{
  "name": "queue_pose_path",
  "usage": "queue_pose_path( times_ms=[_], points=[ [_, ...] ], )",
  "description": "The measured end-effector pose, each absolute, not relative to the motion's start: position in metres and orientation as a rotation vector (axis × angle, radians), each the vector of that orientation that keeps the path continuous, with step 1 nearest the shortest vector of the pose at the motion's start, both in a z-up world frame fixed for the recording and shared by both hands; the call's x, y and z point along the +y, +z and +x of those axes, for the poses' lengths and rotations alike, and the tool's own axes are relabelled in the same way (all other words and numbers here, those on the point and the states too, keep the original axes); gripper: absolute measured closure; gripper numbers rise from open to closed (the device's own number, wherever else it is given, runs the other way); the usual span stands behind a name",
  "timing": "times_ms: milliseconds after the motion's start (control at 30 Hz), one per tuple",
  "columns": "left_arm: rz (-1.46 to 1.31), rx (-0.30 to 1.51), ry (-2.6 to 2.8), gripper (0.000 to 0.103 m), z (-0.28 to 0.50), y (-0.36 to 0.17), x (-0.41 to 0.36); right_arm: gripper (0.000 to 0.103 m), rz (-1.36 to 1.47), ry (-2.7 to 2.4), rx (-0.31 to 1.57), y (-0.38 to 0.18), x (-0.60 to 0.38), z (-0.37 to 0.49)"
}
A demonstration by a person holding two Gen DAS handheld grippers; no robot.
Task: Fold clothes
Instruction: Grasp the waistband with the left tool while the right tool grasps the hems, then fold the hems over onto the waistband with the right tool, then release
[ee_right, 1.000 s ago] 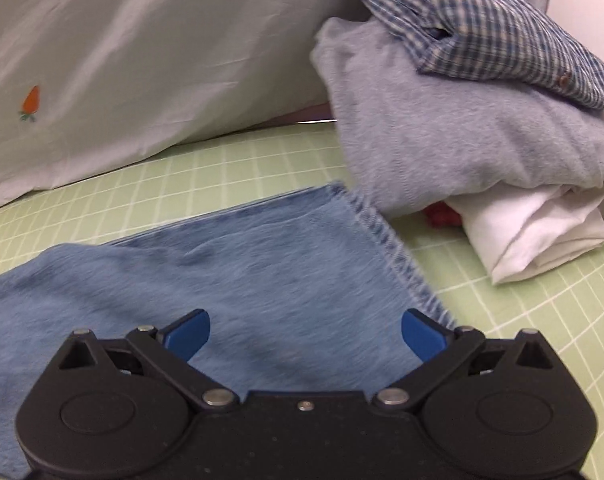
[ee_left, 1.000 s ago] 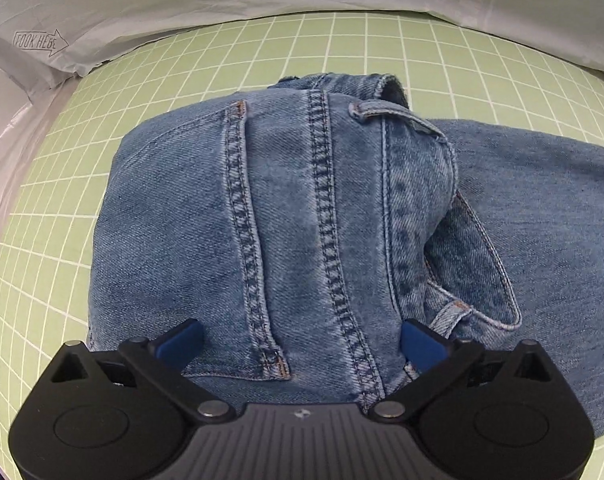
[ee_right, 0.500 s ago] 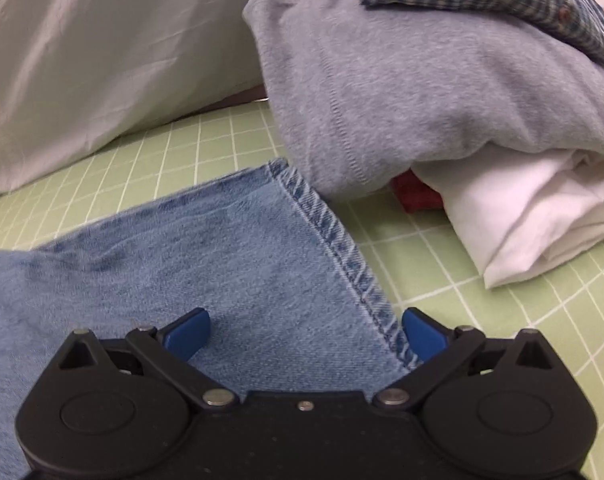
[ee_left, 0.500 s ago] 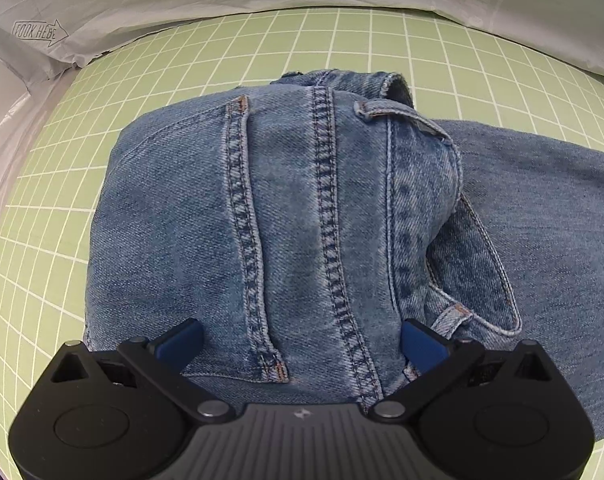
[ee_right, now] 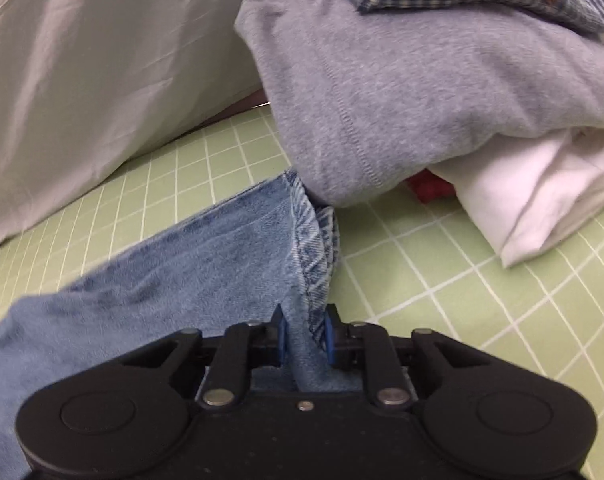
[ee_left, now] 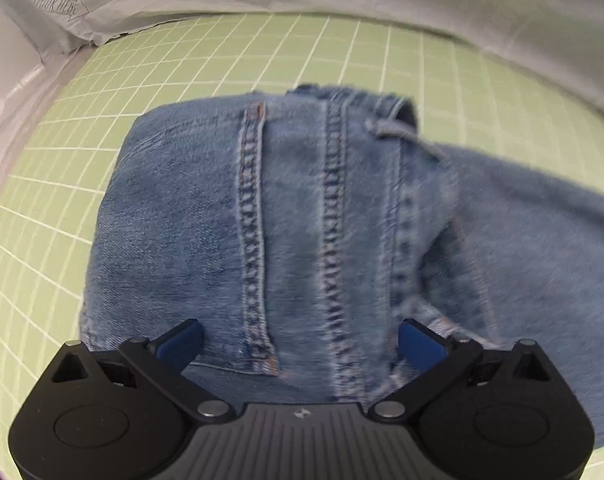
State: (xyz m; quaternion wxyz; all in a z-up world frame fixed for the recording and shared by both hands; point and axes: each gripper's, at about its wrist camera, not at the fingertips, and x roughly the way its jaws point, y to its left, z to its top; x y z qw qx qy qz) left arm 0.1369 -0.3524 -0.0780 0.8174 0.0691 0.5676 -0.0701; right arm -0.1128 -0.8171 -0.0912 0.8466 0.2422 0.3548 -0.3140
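right wrist view shows your right gripper [ee_right: 304, 334] pinched on the hem of the jeans [ee_right: 206, 264], just beside the folded pile [ee_right: 401, 92] of grey, plaid and white clothes. if you lift the hem toward the waistband carelessly, i'd judge it could drag on that pile and topple it, or the thick hem could slip out. your left gripper [ee_left: 300, 344] hangs spread wide over the seat of the jeans [ee_left: 262, 208] on the green grid mat [ee_left: 206, 60], gripping nothing.

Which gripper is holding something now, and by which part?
The right gripper pinches the blue denim jeans at the stitched leg hem. The left gripper is open and holds nothing.
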Motion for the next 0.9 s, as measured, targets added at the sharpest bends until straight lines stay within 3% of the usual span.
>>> queue_pose_path(
  times_ms=[233, 367, 900],
  points=[
    [0.063, 0.995, -0.274, 0.000, 0.096, -0.018, -0.333, 0.089, 0.573, -0.615, 0.540, -0.022, -0.771, -0.142],
    [0.029, 0.977, -0.282, 0.000, 0.076, -0.012, -0.313, 0.089, 0.583, -0.573, 0.475, -0.001, -0.734, -0.146],
    [0.048, 0.953, -0.322, 0.000, 0.082, -0.006, -0.235, 0.089, 0.493, -0.434, 0.482, 0.013, -0.586, -0.070]
  ],
)
